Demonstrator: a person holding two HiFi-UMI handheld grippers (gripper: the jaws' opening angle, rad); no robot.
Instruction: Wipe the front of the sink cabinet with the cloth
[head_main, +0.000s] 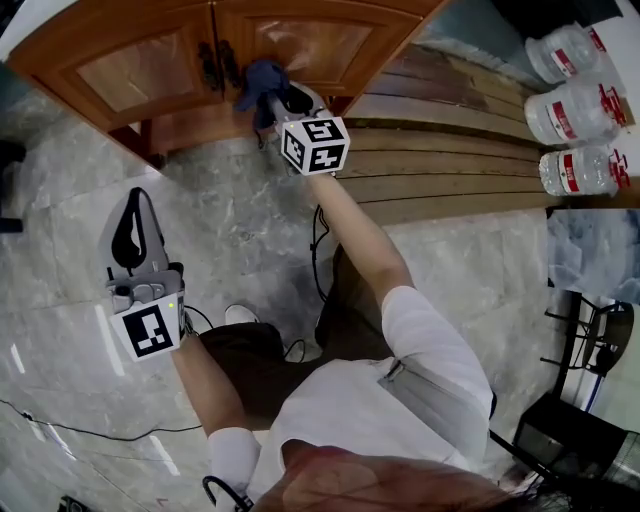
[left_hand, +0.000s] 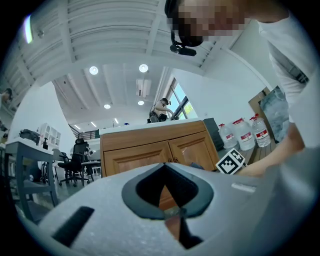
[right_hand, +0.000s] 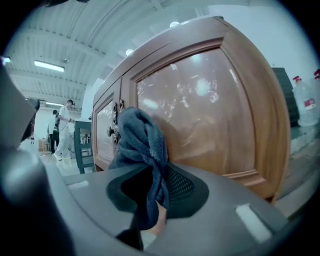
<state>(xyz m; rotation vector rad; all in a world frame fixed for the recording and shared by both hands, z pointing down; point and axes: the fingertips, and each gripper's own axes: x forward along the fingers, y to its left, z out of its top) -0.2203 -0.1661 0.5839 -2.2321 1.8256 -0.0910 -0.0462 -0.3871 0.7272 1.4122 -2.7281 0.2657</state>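
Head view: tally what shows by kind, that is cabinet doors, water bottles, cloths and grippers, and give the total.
Wooden panelled cabinet doors: 2
Clear plastic water bottles with red labels: 3
Dark blue cloth: 1
Grey two-jaw grippers: 2, the left gripper and the right gripper, which is shut on the cloth
Total: 8

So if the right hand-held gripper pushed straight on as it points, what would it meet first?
The cabinet door, just right of the knobs. The blue cloth clamped in the right hand-held gripper leads, and it seems to be against or almost at the wood; contact is unclear.
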